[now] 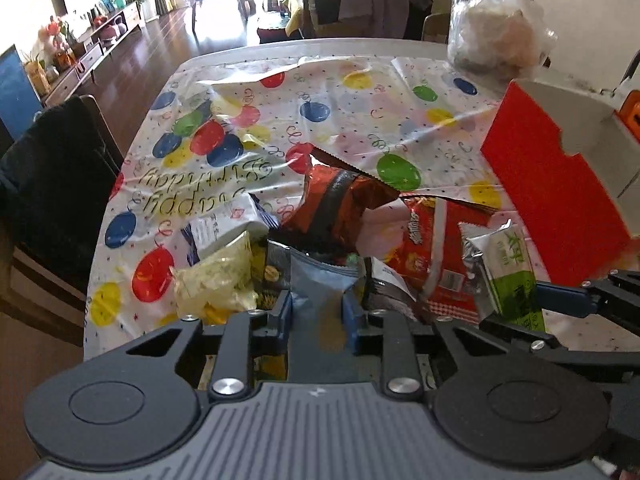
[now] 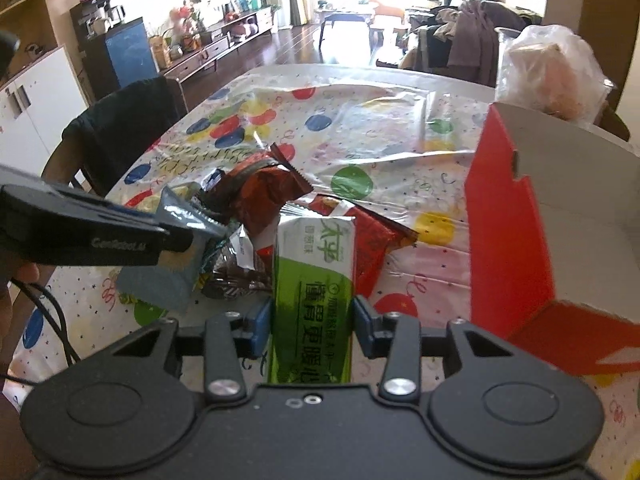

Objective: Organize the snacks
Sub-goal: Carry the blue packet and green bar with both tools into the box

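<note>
My left gripper (image 1: 317, 312) is shut on a grey-blue snack packet (image 1: 320, 280), held above the pile; the same gripper (image 2: 188, 236) and packet (image 2: 160, 280) show at the left of the right wrist view. My right gripper (image 2: 313, 324) is shut on a green and white biscuit pack (image 2: 314, 276), which stands up between its blue pads. That green pack (image 1: 508, 272) and the right gripper (image 1: 516, 308) appear at the right of the left wrist view. Behind lie a dark red crinkled bag (image 1: 340, 200), a red snack bag (image 1: 432, 248) and a pale yellow bag (image 1: 216, 280).
An open red cardboard box (image 2: 512, 232) with a white inside stands at the right on the balloon-print tablecloth (image 2: 380, 120). A clear plastic bag (image 1: 496, 36) sits at the far right edge. A dark chair (image 1: 52, 184) stands at the table's left side.
</note>
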Tool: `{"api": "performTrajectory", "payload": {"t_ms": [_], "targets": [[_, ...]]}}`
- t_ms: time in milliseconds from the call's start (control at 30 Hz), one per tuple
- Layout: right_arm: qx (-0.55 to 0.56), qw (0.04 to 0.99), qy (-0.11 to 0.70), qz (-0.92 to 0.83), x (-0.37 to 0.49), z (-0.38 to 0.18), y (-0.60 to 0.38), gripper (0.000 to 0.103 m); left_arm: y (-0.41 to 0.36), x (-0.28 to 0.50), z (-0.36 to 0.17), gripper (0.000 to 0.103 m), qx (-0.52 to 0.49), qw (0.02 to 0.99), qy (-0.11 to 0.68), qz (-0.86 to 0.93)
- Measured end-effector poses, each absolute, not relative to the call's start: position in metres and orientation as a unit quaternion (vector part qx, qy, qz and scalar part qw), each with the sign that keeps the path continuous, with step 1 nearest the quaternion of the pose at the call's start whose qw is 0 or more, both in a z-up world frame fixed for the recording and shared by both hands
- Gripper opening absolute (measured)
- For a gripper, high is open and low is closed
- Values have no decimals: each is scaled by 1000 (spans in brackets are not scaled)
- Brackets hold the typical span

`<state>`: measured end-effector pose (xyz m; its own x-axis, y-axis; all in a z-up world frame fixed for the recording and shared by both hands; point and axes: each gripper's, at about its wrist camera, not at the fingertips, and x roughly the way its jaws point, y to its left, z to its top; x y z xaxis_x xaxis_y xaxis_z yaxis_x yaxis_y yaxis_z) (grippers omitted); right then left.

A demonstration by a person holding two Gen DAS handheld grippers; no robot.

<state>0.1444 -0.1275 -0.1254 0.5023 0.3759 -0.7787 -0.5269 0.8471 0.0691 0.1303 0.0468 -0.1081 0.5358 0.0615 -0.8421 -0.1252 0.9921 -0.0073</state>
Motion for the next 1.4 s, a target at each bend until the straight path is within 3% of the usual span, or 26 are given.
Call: {"api": "performTrajectory", "payload": {"t_ms": [667, 1000, 1400], "targets": [[-51, 892, 391, 219, 105, -52, -181, 41, 24, 79, -40, 24, -64, 901, 428, -22], [-34, 909, 378, 175, 132, -20, -233, 41, -24, 110, -4, 24, -56, 910, 404, -75], [-36, 912, 380, 148, 184, -17, -307, 41, -105, 171, 1, 24, -48, 908, 407, -88]]}}
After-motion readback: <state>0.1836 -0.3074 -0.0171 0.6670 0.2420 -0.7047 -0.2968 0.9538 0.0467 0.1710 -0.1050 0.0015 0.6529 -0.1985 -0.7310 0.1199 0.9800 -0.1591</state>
